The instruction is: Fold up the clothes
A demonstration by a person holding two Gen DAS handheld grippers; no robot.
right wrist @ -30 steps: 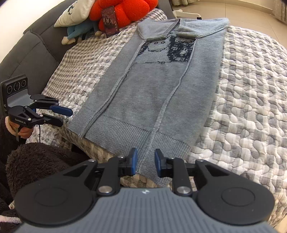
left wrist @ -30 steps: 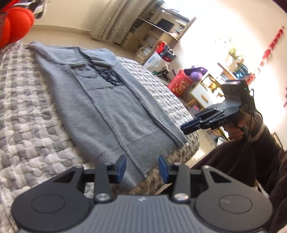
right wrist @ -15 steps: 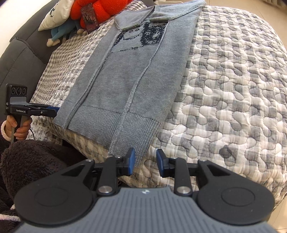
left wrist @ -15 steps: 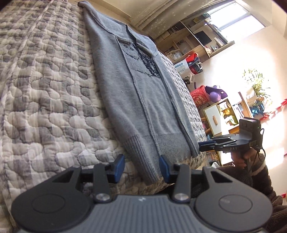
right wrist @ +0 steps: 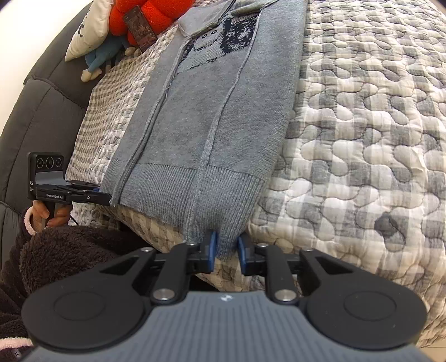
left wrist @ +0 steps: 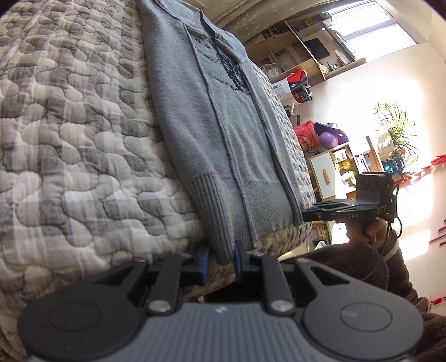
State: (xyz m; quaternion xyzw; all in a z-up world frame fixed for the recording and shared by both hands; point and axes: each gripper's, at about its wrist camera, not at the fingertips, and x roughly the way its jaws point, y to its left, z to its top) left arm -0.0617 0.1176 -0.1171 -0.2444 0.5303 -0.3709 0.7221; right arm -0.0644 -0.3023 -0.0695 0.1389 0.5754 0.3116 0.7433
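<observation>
A grey knitted sweater (left wrist: 223, 133) with a dark chest pattern lies flat on the quilted bed, sleeves folded in, its ribbed hem hanging over the near edge. It also shows in the right wrist view (right wrist: 211, 117). My left gripper (left wrist: 221, 257) is open, its blue pads on either side of the hem's left corner. My right gripper (right wrist: 226, 250) is open, its pads on either side of the hem's right corner. Each gripper shows in the other's view: the right gripper (left wrist: 306, 215) and the left gripper (right wrist: 104, 196) both reach the hem's far corner.
The grey-and-white quilt (right wrist: 362, 111) covers the bed. A dark headboard (right wrist: 36, 111), a white pillow (right wrist: 89, 30) and red and blue plush toys (right wrist: 145, 16) lie at the far end. Shelves and a red basket (left wrist: 306, 133) stand beyond the bed's side.
Both grippers have moved forward and down to the sweater's hem; the hem corners now lie between their open pads. The sweater has not moved.
</observation>
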